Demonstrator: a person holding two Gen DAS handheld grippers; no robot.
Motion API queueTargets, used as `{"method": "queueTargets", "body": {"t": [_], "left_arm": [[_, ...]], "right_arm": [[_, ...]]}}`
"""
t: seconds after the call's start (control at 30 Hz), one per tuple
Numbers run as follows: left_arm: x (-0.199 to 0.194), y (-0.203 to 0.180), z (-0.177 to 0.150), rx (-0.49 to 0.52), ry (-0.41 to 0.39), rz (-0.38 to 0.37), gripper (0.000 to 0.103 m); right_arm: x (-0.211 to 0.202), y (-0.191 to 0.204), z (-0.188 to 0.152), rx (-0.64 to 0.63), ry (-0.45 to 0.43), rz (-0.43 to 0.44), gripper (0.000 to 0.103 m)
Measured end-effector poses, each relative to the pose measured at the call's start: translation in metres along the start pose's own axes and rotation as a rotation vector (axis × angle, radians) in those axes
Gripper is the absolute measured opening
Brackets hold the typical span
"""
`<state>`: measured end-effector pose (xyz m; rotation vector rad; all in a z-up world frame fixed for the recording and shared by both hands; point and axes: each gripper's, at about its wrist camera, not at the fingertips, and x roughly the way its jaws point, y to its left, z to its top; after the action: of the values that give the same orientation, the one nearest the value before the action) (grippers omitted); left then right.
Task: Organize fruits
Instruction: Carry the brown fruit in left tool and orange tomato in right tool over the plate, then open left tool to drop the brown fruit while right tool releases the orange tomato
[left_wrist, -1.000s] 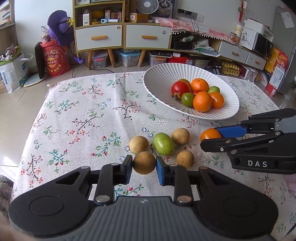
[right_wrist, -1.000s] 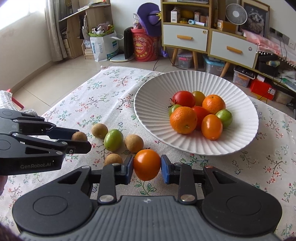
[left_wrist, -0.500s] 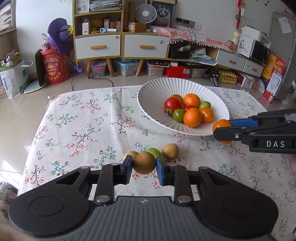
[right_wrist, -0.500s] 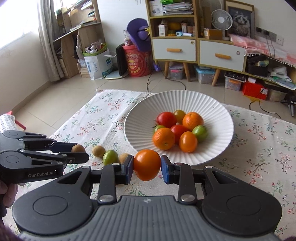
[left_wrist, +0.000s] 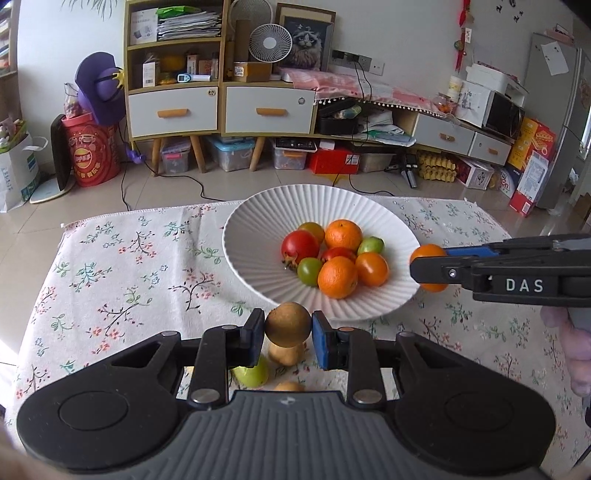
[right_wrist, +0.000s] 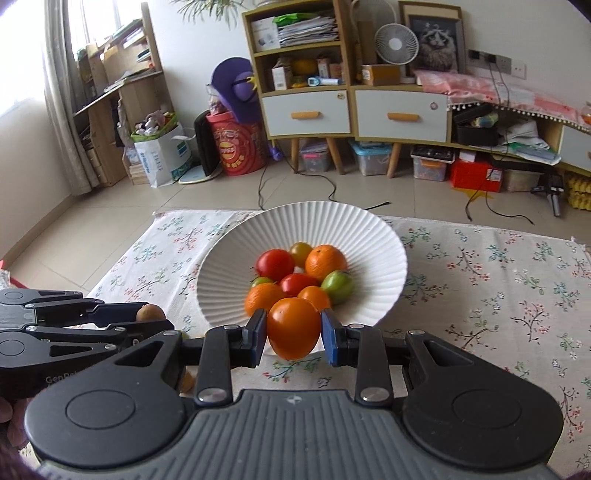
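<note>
My left gripper (left_wrist: 288, 328) is shut on a brown round fruit (left_wrist: 288, 325), held above the cloth just before the white ribbed bowl (left_wrist: 255, 229). My right gripper (right_wrist: 293, 332) is shut on an orange tomato (right_wrist: 293, 328), held at the bowl's near rim (right_wrist: 384, 310). From the left wrist view the right gripper (left_wrist: 428, 267) holds the orange tomato (left_wrist: 424, 251) at the bowl's right edge. The bowl holds several oranges, red, orange and green tomatoes. The left gripper (right_wrist: 155, 319) with the brown fruit (right_wrist: 149, 313) shows at left in the right wrist view.
Under my left gripper lie a brown fruit (left_wrist: 284, 352), a green fruit (left_wrist: 253, 374) and another brown fruit (left_wrist: 290, 386) on the floral tablecloth (left_wrist: 129, 280). Cabinets (left_wrist: 221, 107), boxes and cables stand on the floor beyond the table.
Both grippers have risen and moved toward the bowl with their fruit. The loose fruits now lie beneath the left gripper. The right gripper has reached the bowl's edge.
</note>
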<state>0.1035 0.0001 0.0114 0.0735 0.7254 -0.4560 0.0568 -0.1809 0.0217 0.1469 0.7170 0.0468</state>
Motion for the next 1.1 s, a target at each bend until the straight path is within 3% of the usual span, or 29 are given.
{"method": "queueTargets", "body": {"t": [0.47, 1.1], "left_arm": [[0.043, -0.003, 0.020, 0.000, 0.002, 0.065, 0.020], [0.052, -0.008, 0.022, 0.051, -0.008, 0.081, 0.023]], "right_arm": [[0.023, -0.037, 0.006, 0.155, -0.003, -0.058, 0.028], [0.027, -0.035, 0.004, 0.140, 0.004, -0.029, 0.031]]}}
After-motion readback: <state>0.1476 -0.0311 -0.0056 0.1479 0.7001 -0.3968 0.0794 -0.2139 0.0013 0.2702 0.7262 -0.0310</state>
